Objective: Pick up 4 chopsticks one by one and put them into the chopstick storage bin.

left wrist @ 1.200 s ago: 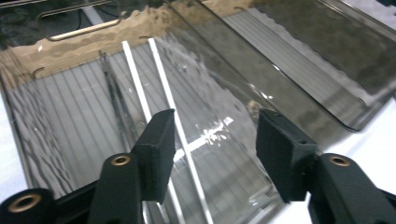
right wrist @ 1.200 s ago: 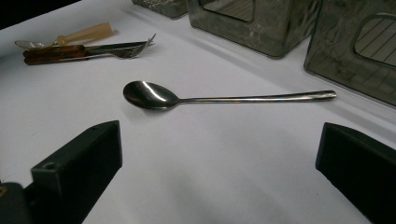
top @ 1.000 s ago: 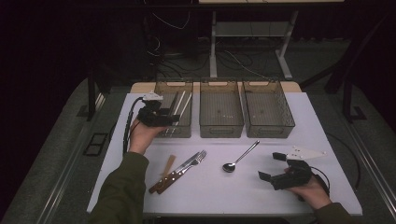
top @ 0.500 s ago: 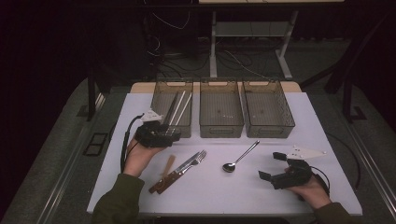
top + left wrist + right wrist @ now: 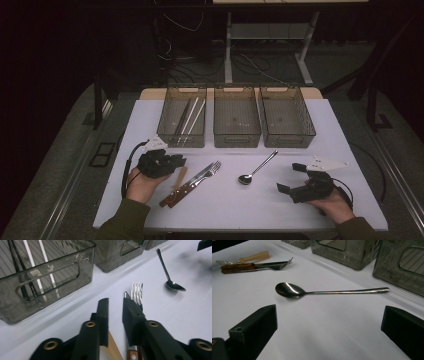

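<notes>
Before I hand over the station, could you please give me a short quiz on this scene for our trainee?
1. True or false: the spoon lies in the middle bin.
2. Which bin holds the thin sticks? A left, B middle, C right.
3. How do the right gripper's fingers stand?
Key: 1 false, it lies on the table. 2 A, the left bin. 3 Wide apart, holding nothing, with the spoon ahead of them.
</notes>
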`<state>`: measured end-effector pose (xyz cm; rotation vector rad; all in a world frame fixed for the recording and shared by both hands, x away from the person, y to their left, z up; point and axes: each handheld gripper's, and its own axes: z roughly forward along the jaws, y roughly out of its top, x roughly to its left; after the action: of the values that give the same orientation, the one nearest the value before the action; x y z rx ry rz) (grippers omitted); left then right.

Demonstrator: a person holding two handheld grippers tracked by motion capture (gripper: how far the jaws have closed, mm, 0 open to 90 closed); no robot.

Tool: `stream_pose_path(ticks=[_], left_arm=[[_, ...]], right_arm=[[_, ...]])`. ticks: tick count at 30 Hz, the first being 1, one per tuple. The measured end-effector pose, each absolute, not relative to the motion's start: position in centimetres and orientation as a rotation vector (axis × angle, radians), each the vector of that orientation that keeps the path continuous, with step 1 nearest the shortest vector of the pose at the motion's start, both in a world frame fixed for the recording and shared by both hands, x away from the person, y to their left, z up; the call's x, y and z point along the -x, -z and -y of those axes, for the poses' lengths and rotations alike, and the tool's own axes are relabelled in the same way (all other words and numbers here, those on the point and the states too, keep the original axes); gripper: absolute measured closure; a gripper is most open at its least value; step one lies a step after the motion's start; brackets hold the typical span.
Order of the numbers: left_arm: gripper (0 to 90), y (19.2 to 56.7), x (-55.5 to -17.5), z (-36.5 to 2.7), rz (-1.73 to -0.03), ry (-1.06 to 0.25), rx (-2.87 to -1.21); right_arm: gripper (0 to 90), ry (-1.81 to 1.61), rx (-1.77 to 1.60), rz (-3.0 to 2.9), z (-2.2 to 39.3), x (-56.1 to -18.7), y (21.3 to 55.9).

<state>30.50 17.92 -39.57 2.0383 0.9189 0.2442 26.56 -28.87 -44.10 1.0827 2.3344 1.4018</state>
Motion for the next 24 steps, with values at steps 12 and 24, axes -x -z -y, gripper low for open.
stream_pose_path(ticks=[12,24], left_arm=[[89.3,39.8,-28.0,-18.4,-0.884,-0.229,-2.06],[89.4,41.5,-25.8,-18.4,-0.901,-0.184,-2.12]], right_arm=[[0.8,-1.401,-1.078,-2.335,28.9,-26.5,44.1],[0.8,-1.4,-1.076,-2.335,28.9,-26.4,44.0]])
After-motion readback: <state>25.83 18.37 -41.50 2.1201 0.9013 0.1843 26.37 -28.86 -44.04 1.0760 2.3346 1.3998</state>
